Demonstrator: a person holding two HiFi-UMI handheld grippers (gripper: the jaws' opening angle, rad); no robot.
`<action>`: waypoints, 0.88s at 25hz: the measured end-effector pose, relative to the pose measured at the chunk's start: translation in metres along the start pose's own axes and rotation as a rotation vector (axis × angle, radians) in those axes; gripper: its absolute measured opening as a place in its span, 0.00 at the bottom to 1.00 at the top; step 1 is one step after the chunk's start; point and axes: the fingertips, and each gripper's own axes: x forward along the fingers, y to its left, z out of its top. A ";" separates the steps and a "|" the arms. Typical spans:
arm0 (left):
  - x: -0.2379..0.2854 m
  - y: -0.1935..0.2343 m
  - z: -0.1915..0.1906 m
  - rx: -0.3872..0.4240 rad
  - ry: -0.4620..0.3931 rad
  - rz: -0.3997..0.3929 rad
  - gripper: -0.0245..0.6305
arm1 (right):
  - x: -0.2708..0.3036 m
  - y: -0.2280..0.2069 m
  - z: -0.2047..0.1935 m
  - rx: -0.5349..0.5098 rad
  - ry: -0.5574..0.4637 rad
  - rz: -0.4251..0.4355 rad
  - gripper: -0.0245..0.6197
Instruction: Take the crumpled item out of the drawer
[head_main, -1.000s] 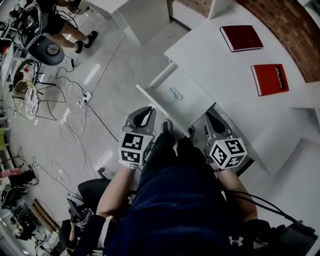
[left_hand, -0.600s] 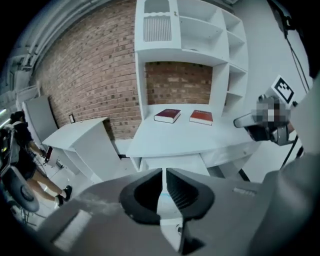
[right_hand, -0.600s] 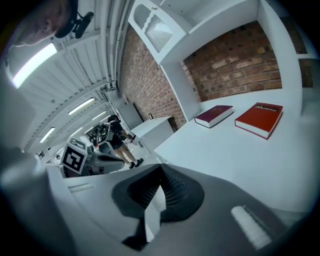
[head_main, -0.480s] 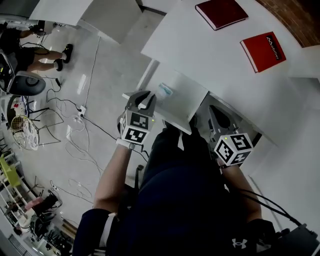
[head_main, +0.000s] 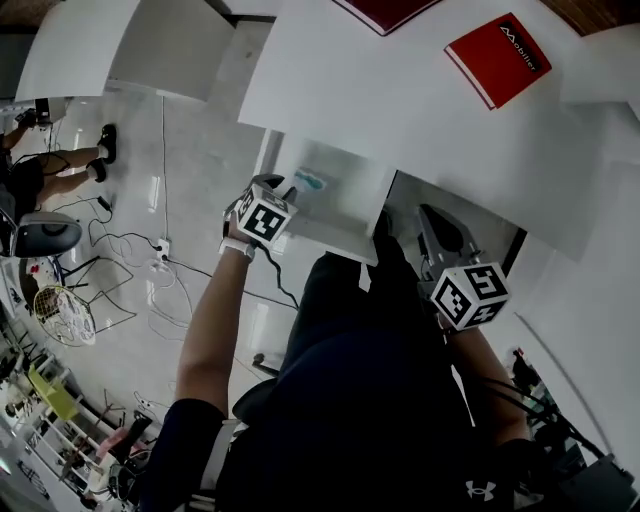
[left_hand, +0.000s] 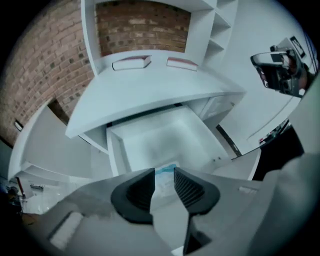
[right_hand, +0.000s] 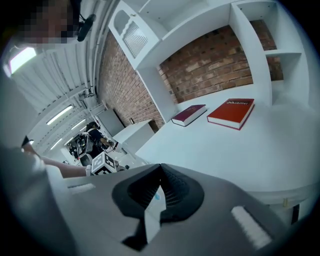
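Observation:
The white drawer (head_main: 345, 200) stands pulled out from under the white desk (head_main: 420, 110). In it, near the front left, lies the crumpled item (head_main: 308, 182), light blue and white. My left gripper (head_main: 272, 196) hovers at the drawer's front left corner, just short of the item. Its jaws are opening, and nothing is pressed between them. The left gripper view looks into the drawer (left_hand: 160, 140), with the crumpled item (left_hand: 163, 181) showing through the gap of the left gripper (left_hand: 164, 171). My right gripper (head_main: 430, 220) hangs by the drawer's right side, under the desk edge. The right gripper (right_hand: 160, 167) is shut and empty.
A red book (head_main: 497, 58) and a dark red book (head_main: 385, 10) lie on the desk. My own legs fill the space below the drawer. Cables (head_main: 130, 250) trail over the floor at the left, where a person (head_main: 40, 170) sits by a chair.
My left gripper has reached forward to the drawer's front left corner, close to the crumpled item, and its jaws have spread. The right gripper has stayed by the drawer's right side.

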 end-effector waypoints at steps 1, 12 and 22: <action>0.008 0.002 -0.005 -0.008 0.043 -0.037 0.23 | -0.001 -0.002 0.001 0.008 0.001 -0.009 0.04; 0.085 0.002 -0.044 0.045 0.429 -0.233 0.23 | -0.009 -0.020 -0.009 0.065 0.000 -0.100 0.04; 0.125 0.000 -0.068 0.099 0.529 -0.231 0.20 | -0.027 -0.018 -0.007 0.069 -0.040 -0.161 0.04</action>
